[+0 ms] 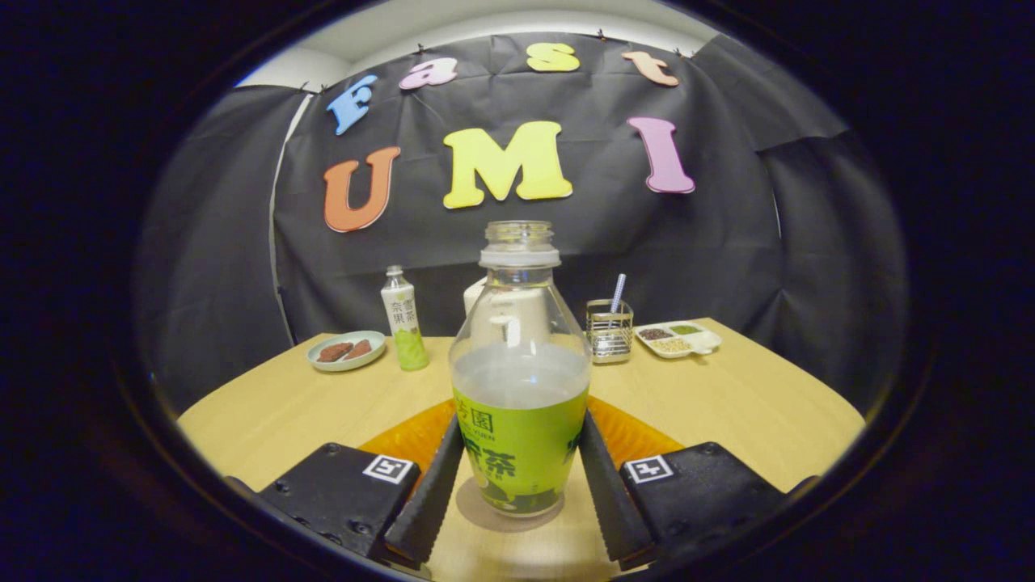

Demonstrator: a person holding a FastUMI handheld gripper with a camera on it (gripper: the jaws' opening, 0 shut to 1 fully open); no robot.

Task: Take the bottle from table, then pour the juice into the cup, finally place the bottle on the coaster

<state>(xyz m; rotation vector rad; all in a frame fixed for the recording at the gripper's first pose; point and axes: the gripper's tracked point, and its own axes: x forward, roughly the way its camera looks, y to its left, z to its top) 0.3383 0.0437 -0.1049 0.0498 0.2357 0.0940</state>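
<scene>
A clear, uncapped bottle (519, 380) with a green label stands upright between my fingers, about half full of cloudy liquid. My gripper (521, 424) is shut on the bottle, one finger pressing each side of the label. Its base casts a shadow on the wooden table (752, 412); I cannot tell whether it rests there or hangs just above. An orange coaster (408, 436) lies just beyond the bottle, showing on both sides of it. A white cup (475, 295) stands further back, mostly hidden behind the bottle.
At the back of the table stand a small capped bottle (403, 319), a plate with brown pieces (346, 350), a wire holder with a straw (610, 327) and a white tray of grains (678, 338). Black cloth walls close in behind the table.
</scene>
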